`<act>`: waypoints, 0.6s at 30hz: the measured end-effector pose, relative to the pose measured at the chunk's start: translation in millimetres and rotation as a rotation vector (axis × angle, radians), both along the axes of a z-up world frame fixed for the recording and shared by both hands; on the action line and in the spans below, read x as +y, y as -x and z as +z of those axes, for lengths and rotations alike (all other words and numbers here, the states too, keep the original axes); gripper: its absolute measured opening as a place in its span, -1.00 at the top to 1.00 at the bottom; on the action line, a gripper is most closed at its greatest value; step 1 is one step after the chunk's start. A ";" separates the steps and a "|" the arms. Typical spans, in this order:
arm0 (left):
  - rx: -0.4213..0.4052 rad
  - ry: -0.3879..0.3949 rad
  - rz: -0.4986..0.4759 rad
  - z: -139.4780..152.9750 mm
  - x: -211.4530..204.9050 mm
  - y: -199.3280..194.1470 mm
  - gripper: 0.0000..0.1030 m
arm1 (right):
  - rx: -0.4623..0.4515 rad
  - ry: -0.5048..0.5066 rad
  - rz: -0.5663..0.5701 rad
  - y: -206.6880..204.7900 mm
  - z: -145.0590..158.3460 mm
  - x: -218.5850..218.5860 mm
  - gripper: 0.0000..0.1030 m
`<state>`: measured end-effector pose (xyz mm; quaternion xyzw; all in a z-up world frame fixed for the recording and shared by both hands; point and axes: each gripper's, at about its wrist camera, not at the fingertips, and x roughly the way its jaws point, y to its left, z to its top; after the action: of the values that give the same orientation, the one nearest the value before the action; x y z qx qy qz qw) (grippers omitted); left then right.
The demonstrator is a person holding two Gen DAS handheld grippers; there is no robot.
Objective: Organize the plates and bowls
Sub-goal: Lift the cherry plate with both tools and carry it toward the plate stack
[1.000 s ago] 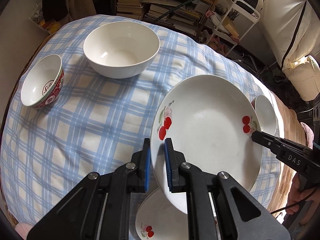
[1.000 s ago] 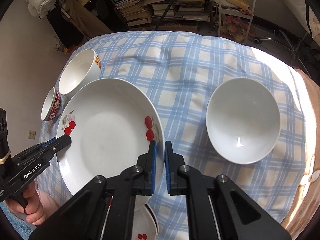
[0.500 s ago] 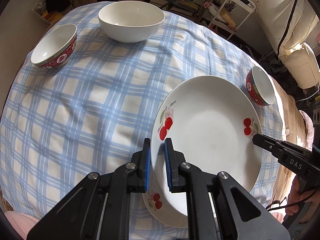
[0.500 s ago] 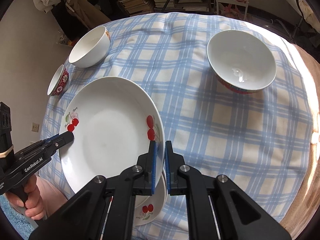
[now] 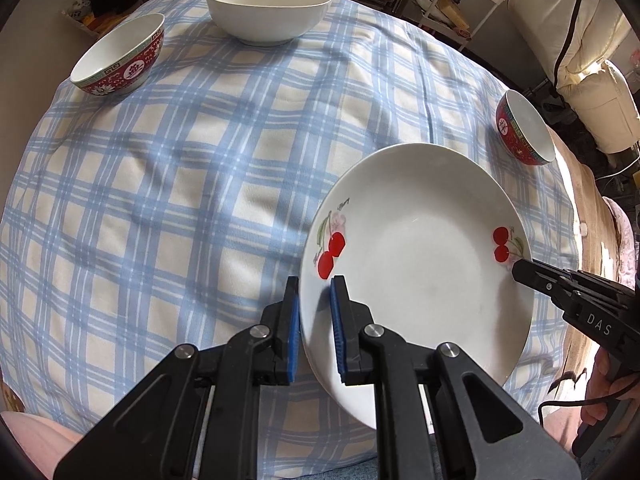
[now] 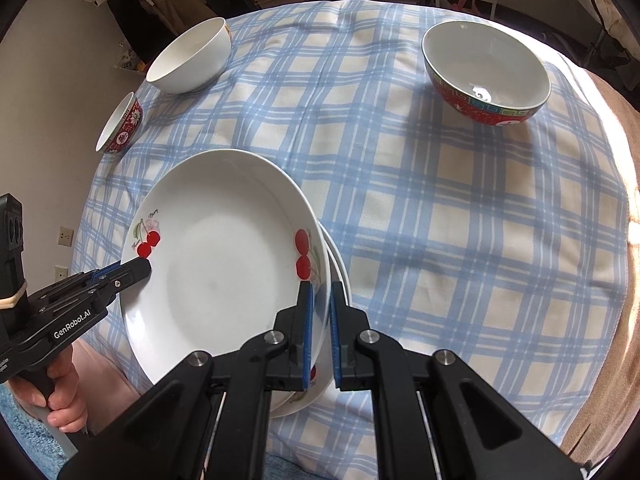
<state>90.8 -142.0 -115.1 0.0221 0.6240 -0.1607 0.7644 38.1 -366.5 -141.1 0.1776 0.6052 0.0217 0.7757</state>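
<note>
1. Both grippers pinch one cherry plate (image 5: 416, 264) between them: the left gripper (image 5: 314, 292) has its blue pads closed on the rim beside a pair of printed cherries, and the right gripper (image 6: 320, 296) clamps the opposite rim, beside the other cherry pair.
2. Beneath everything lies the counter (image 5: 160, 184), round and covered with a blue-and-cream checked cloth.
3. That cherry plate, white and shallow, is tilted over the near edge of the counter, the biggest dish in sight.
4. Under it, in the right wrist view, a second plate (image 6: 340, 276) shows as a white rim peeking out on the right side, with a bit of red print visible near the gripper base; the two look closely nested, though I cannot tell whether they touch.
5. A plain white bowl (image 5: 269, 4) sits at the far side of the counter, well apart from the plates.
6. A red patterned bowl (image 6: 486, 72) with a white inside stands toward the far right of the counter in the right wrist view.
7. Another red bowl (image 5: 120, 54), with a white medallion on its side, rests near the white one at the far left.
8. A hand (image 6: 60, 396) grips the left gripper's handle at the lower left of the right wrist view.
</note>
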 end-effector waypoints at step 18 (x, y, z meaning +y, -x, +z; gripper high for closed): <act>0.017 -0.048 -0.033 -23.8 4.9 -0.9 0.68 | 0.042 0.021 0.063 4.0 -18.9 11.8 0.83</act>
<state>91.7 -137.1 -138.9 0.0496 0.6335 -0.1585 0.7557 34.1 -354.6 -160.0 0.1508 0.6267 0.0359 0.7637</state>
